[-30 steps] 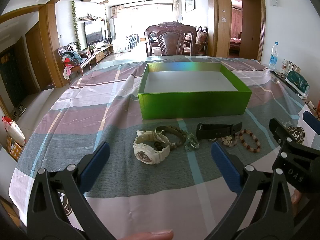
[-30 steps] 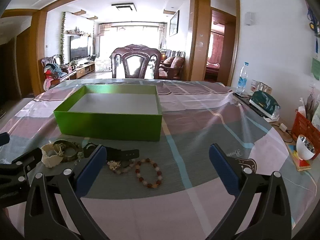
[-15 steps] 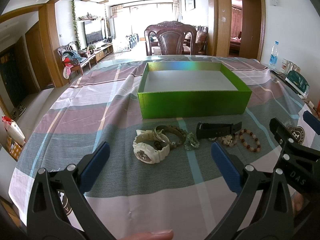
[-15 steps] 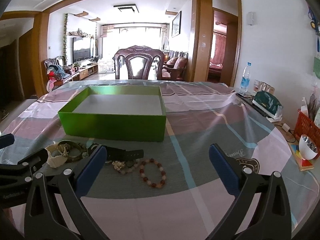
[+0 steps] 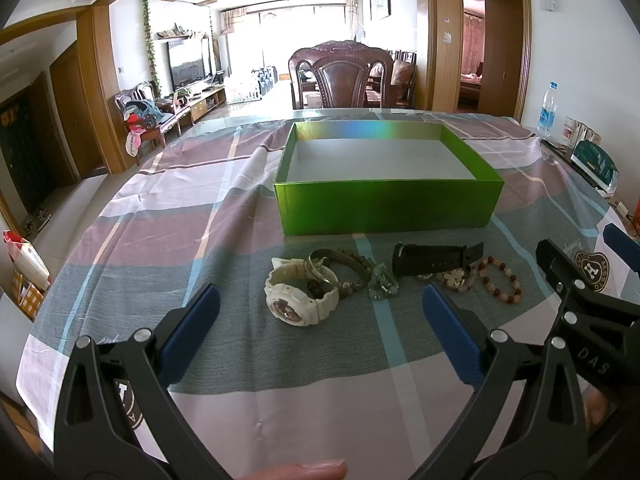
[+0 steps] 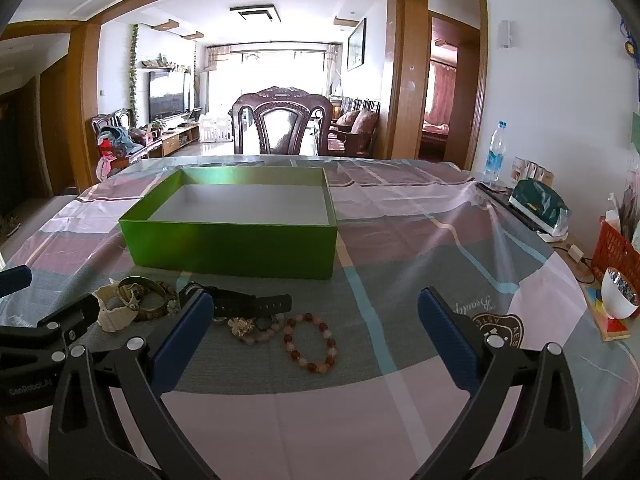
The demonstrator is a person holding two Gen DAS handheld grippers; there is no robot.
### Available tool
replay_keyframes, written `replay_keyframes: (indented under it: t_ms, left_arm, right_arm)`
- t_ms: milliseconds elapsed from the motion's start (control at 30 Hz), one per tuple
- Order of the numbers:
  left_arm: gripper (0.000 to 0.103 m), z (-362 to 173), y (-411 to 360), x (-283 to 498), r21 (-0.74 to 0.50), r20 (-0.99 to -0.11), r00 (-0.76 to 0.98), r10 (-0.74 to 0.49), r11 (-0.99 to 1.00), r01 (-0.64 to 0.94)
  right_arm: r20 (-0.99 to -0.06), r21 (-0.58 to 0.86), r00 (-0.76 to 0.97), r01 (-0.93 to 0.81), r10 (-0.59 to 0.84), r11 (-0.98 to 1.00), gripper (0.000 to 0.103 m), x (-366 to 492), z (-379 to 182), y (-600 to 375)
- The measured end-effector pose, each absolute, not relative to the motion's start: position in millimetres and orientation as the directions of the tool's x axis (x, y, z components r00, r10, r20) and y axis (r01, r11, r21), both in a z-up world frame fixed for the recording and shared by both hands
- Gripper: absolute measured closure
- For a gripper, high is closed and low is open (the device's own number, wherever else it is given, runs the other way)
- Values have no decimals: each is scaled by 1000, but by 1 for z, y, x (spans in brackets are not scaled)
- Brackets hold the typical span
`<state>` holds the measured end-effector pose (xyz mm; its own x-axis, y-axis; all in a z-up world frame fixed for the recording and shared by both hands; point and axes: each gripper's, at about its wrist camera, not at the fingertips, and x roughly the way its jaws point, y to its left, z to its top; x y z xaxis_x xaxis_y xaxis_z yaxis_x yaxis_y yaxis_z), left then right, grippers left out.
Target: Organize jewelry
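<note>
Jaws on both grippers are spread wide with nothing between them, just hovering low over the bench. The left gripper (image 5: 320, 312) sits right in front of the white watch (image 5: 301, 294), which has a couple of bangles (image 5: 340, 266) piled against its far side. The right gripper (image 6: 316, 320) is lined up on the beaded bracelet (image 6: 310, 343), with a smaller pale bead bracelet with a gold charm (image 6: 250, 328) touching its left side. Between the two clumps lies a black watch strap (image 5: 436, 258), stretched out left to right, and a little greenish pendant (image 5: 382, 282) just beside its left end. All of it lies in a row on the plaid tablecloth (image 5: 160, 240). Just behind that row sits the green box (image 5: 384, 204), open on top, only its white floor showing inside. Far off past the bench there's a dark wooden chair (image 6: 282, 120), and a water bottle (image 6: 494, 152) stands at the far right.
</note>
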<state>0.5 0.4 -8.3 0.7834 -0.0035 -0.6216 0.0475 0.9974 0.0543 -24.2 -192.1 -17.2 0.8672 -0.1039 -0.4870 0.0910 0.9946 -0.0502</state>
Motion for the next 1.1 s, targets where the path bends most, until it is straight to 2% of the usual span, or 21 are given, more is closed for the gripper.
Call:
replay_keyframes:
  t_ms: [433, 600, 667, 767, 800, 833, 867, 933, 1100]
  left_arm:
    - [3, -9, 1, 2, 55, -626, 780, -2, 997, 47]
    - [3, -32, 6, 11, 31, -681, 732, -34, 997, 75]
    - [3, -36, 8, 11, 0, -682, 727, -82, 994, 113]
    - [4, -39, 8, 16, 11, -700, 709, -83, 992, 128]
    - [9, -43, 10, 19, 2, -717, 691, -92, 991, 134]
    - [20, -46, 12, 22, -10, -735, 671, -98, 991, 134]
    - [24, -47, 13, 26, -15, -748, 656, -97, 991, 130]
    - [39, -51, 18, 32, -12, -768, 635, -88, 992, 123]
    - [41, -46, 27, 46, -9, -780, 623, -60, 996, 85]
  right_arm:
    - [-491, -50, 865, 90, -103, 995, 3, -24, -17, -194]
    - [-569, -68, 810, 124, -140, 990, 3, -7, -24, -212]
    - [-604, -56, 785, 131, -138, 990, 3, 0, -27, -224]
    - [-669, -5, 736, 133, -102, 991, 18, 10, -33, -242]
    - [-688, 20, 721, 134, -84, 991, 23, 13, -34, -249]
    - [-697, 32, 714, 129, -71, 991, 26, 17, -36, -251]
    - [-709, 32, 702, 125, -66, 992, 29, 20, -38, -253]
    - [-725, 9, 684, 123, -78, 992, 29, 27, -40, -251]
    - [-768, -25, 639, 47, -49, 999, 29, 47, -50, -234]
